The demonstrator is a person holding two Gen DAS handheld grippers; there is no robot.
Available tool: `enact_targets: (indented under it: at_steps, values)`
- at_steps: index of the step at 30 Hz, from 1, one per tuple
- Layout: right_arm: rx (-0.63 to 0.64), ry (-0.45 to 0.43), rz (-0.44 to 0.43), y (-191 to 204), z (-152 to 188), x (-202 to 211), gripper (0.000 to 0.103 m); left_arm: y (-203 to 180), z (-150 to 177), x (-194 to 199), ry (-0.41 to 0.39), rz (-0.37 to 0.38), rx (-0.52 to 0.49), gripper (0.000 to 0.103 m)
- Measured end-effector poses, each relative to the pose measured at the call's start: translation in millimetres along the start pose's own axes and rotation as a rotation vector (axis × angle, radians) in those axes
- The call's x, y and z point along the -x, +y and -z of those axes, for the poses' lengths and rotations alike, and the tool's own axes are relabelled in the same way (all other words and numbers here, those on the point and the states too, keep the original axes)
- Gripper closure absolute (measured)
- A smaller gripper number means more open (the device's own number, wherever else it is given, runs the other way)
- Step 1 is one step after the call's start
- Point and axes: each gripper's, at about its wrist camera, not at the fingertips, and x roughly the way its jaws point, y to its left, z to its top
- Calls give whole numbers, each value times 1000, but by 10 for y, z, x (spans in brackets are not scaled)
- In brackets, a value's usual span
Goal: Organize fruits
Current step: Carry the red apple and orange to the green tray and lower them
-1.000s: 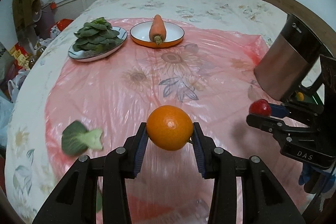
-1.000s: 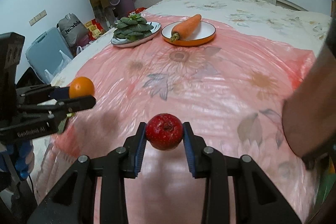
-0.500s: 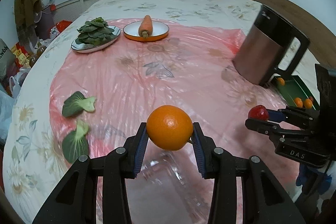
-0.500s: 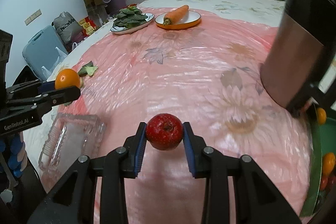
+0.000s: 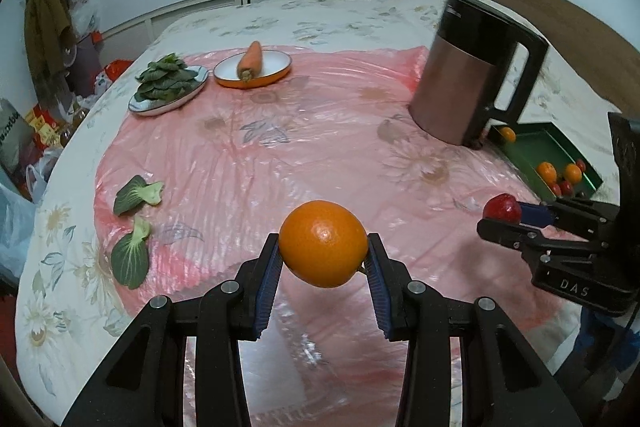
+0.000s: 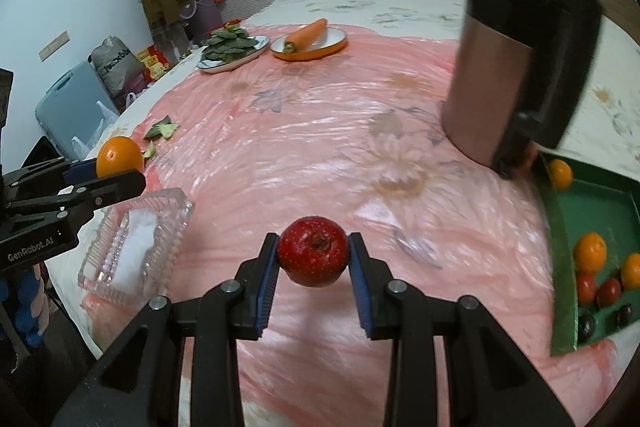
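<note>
My left gripper (image 5: 323,261) is clamped on the orange (image 5: 323,243), both blue pads pressed to its sides, held above the pink sheet (image 5: 280,155). My right gripper (image 6: 313,259) grips the red apple (image 6: 313,251) the same way, stem hollow facing the camera. In the right wrist view the green tray (image 6: 560,267) lies at 3 o'clock of the apple, holding several small oranges and red fruits. The kettle (image 6: 516,67) stands at 1 o'clock, touching the tray's far end. A glass dish (image 6: 136,247) sits at 9 o'clock, below the left gripper.
</note>
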Motion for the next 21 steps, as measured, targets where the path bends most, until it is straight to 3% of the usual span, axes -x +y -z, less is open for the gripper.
enact_targets:
  at_steps: [21]
  values:
    - [-127,-47,107,-949,438,538,70,-1041,-64,-93,35,42,-171,67]
